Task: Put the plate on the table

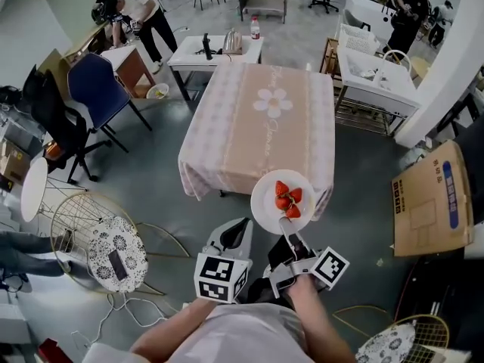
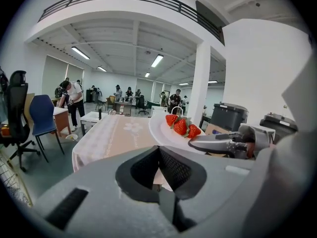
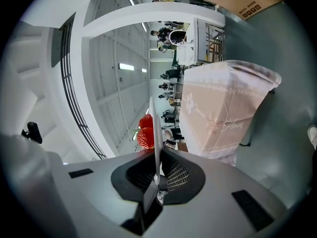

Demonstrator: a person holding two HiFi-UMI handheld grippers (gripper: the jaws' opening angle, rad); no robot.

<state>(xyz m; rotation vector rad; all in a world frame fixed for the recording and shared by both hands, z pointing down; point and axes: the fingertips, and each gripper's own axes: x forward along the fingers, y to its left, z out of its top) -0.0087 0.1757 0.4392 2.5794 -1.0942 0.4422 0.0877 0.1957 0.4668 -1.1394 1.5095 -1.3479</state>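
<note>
Far left, we've got a blue chair (image 1: 94,89), and nearer us a round patterned seat (image 1: 116,252) on a wire frame. Moving in, our left gripper (image 1: 239,230) sits low in front of us, its jaws pressed together with nothing between them. Ahead stands the table (image 1: 249,138), draped in a pink cloth with a flower print. Now the plate (image 1: 266,203): white, carrying red strawberries (image 1: 288,199), and up in the air at the table's near right corner, not resting on the cloth. Our right gripper (image 3: 156,175) has it pinched by the near rim, both jaws tight on the thin edge, the berries just beyond the pads. Over on the right, a cardboard box (image 1: 427,199) sits on the floor.
</note>
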